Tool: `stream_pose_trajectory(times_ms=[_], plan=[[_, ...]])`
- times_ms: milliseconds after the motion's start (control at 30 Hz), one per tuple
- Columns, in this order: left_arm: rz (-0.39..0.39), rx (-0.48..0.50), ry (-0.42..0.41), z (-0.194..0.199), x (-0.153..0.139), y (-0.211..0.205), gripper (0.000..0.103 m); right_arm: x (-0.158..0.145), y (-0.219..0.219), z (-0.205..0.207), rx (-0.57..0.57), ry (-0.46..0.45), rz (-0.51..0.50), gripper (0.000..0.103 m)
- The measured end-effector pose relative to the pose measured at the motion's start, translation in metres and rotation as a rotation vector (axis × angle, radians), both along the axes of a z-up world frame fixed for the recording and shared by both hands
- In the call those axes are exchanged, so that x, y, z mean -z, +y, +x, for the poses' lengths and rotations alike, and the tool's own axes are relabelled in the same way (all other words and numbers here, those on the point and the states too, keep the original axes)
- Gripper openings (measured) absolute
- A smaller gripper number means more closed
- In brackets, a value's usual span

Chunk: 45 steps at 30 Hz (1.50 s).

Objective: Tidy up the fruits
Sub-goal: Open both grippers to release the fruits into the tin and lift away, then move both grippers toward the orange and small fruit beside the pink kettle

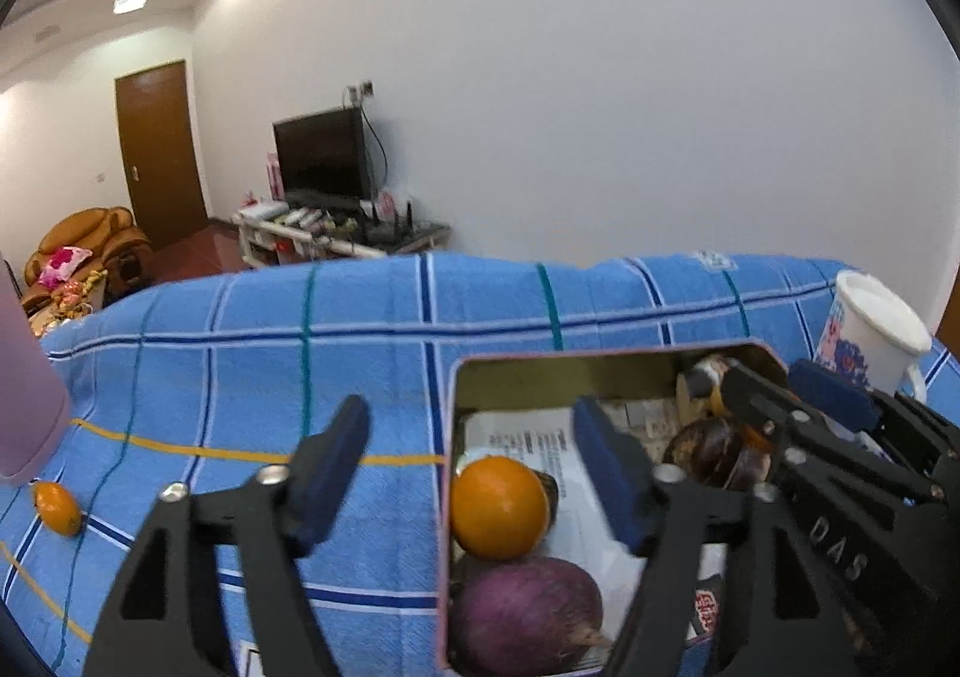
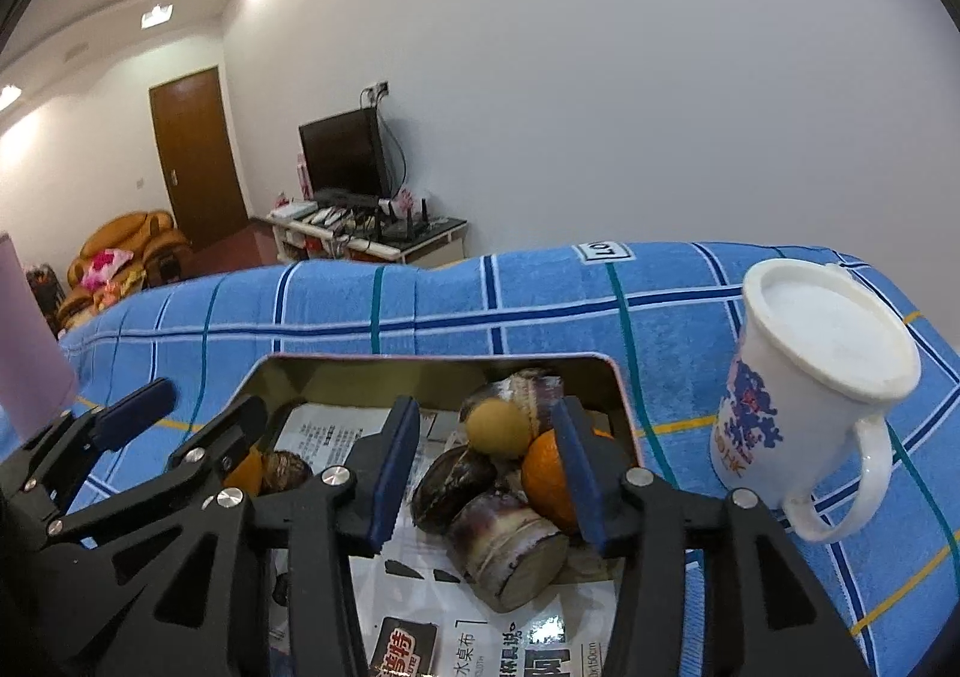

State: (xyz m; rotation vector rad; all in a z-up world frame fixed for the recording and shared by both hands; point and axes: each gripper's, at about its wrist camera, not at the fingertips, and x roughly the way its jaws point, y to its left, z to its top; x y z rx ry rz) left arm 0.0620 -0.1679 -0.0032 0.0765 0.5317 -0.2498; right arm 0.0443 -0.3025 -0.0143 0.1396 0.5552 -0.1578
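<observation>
Both grippers hovered over paper-lined tin (image 2: pixel 621 395) collecting fruit; left gripper (image 1: pixel 471 473) fingers wide, empty; right gripper (image 2: pixel 487 464) fingers wide, straddling sugarcane pieces (image 2: pixel 510 548); small orange (image 1: pixel 57 508) remained outside on cloth.

The counter (image 1: pixel 360 317) is covered by a blue checked cloth (image 2: pixel 540 305). Directly on the cloth: a metal tin (image 2: pixel 624 413) lined with printed paper, a white mug (image 2: pixel 780 437) with blue and red print just right of the tin, a pink container (image 1: pixel 24 407) at the left edge, and a small orange fruit (image 1: pixel 57 508) near that container.
</observation>
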Motion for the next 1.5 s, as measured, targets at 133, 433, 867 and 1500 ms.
stream_pose_trajectory(times_ms=[133,433,867,1500], plan=[[-0.020,-0.042,-0.069,-0.010,-0.010,0.010,0.102,-0.006,-0.004,-0.009,0.031,-0.057,0.011,0.056],[-0.014,-0.089,-0.116,-0.019,-0.015,0.031,0.103,-0.027,0.003,-0.049,0.158,-0.331,-0.091,0.087],[0.086,-0.183,-0.189,-0.027,-0.009,0.063,0.103,-0.033,0.019,-0.059,0.151,-0.373,-0.151,0.088],[0.072,-0.214,-0.176,-0.038,-0.010,0.103,0.103,-0.031,0.032,-0.067,0.153,-0.384,-0.077,0.088]])
